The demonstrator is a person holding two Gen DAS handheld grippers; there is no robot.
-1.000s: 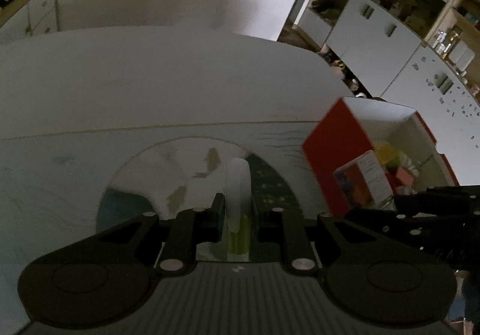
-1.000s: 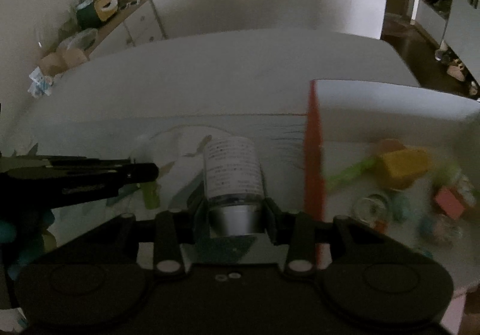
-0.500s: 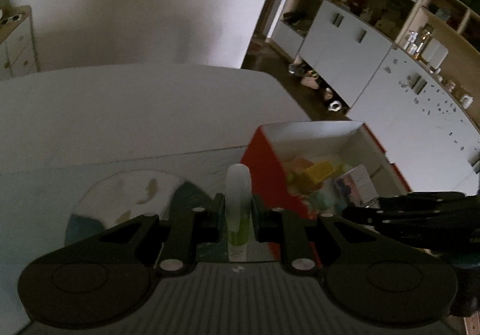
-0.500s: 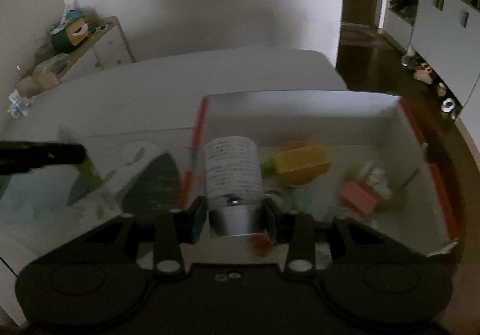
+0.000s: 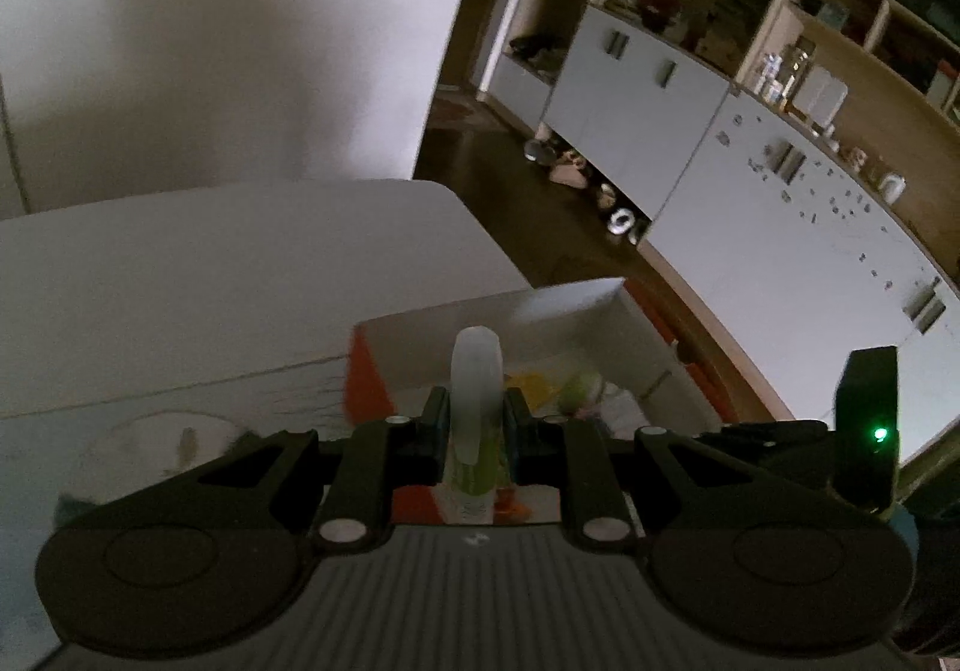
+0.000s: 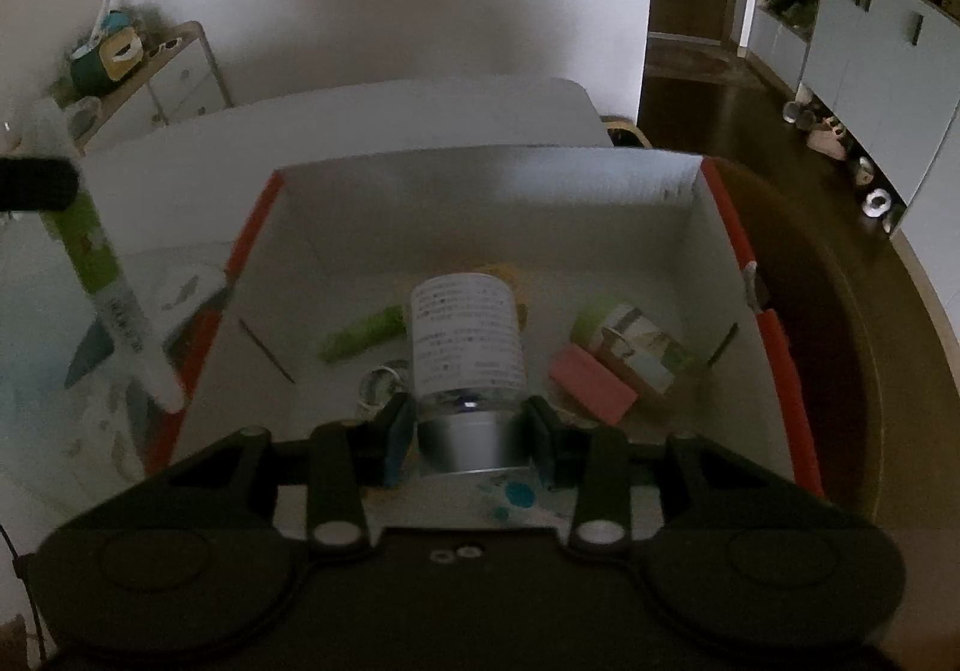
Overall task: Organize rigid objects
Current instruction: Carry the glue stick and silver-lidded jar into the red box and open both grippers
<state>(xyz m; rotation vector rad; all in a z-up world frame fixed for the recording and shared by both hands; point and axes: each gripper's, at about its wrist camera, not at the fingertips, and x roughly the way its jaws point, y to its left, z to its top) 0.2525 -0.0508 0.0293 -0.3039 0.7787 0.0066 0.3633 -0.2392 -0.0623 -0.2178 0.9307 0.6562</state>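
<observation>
My left gripper (image 5: 476, 419) is shut on a slim green-and-white tube (image 5: 476, 371) with a frosted cap, held above the table beside the left wall of the red-and-white box (image 5: 600, 311). In the right wrist view the same tube (image 6: 114, 299) hangs slanted just left of the box's red edge. My right gripper (image 6: 471, 419) is shut on a jar (image 6: 465, 335) with a white printed label and a silver lid, held over the inside of the box (image 6: 480, 191). In the box lie a green tube (image 6: 363, 338), a pink block (image 6: 591, 383), a tape roll (image 6: 630, 341) and a ring (image 6: 378, 383).
The box stands at the right end of a white table (image 5: 240, 263), on a patterned mat (image 6: 90, 371). Dark floor (image 6: 810, 251) lies beyond the table's right edge. White cabinets (image 5: 780, 251) line the right side and a low dresser (image 6: 162, 77) stands at the back left.
Both grippers have travelled right with their loads. The jar went from left of the box's red wall to over its inside. The left gripper has also risen and neared the box.
</observation>
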